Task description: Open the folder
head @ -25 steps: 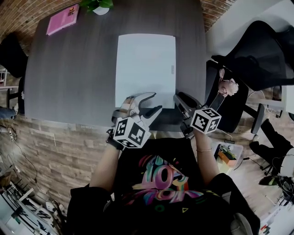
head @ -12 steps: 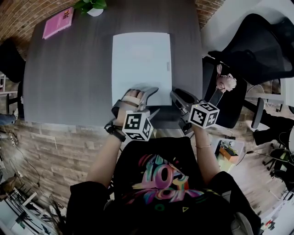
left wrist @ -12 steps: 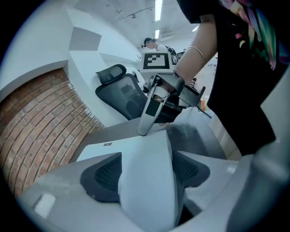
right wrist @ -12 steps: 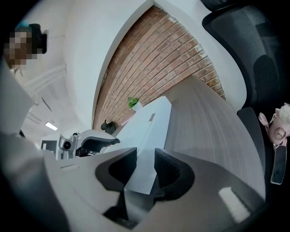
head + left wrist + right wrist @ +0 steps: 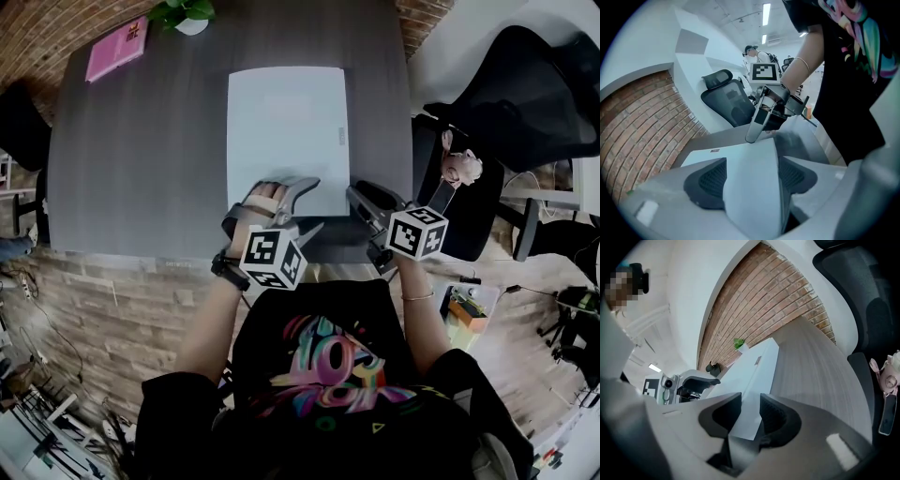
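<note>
The grey tabletop [image 5: 141, 169] carries the white folder [image 5: 286, 131], flat at its centre; at the folder's 6 o'clock edge the left claw [image 5: 317, 204] is spread wide, gripping nothing, with that edge showing in its gap; at 5 o'clock the right claw [image 5: 356, 199] is narrowly open, pads off the folder; a pink book [image 5: 117, 47] lies at 10 o'clock.
</note>
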`<state>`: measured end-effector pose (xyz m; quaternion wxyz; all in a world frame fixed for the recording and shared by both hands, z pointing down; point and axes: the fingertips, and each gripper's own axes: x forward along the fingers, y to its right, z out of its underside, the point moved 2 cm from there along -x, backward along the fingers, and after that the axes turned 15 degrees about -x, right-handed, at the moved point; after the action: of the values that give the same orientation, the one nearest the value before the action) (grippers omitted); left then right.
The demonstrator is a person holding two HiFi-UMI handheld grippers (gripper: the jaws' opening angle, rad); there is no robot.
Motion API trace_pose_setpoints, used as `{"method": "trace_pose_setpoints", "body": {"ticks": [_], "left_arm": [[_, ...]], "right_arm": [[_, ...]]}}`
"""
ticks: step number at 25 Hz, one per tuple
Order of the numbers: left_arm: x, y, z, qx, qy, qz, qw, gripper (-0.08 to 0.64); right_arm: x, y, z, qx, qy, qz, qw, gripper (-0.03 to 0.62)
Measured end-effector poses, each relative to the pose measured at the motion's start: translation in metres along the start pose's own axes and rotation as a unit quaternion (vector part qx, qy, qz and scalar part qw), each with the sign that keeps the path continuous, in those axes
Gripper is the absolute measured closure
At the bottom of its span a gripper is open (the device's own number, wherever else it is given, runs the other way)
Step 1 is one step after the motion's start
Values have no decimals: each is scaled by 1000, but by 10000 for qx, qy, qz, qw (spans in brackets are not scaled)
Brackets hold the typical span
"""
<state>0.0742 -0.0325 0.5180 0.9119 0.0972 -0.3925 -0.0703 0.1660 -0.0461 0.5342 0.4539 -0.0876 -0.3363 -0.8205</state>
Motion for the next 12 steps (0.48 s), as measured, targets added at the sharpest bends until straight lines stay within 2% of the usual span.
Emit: {"method": "trace_pose_setpoints", "body": {"ticks": [3, 9, 12], "left_arm": [[-3, -1, 0, -51, 17, 19, 10000, 210], [-8, -8, -2, -390, 111, 235, 9989, 222], [-6, -7, -2, -336, 34, 369, 9988, 225]], "right_arm": [[0, -1, 0, 2, 1, -18, 10000, 466], [1, 1, 0, 4, -8, -40, 10000, 466], [0, 1, 0, 9, -10, -48, 10000, 466]]}}
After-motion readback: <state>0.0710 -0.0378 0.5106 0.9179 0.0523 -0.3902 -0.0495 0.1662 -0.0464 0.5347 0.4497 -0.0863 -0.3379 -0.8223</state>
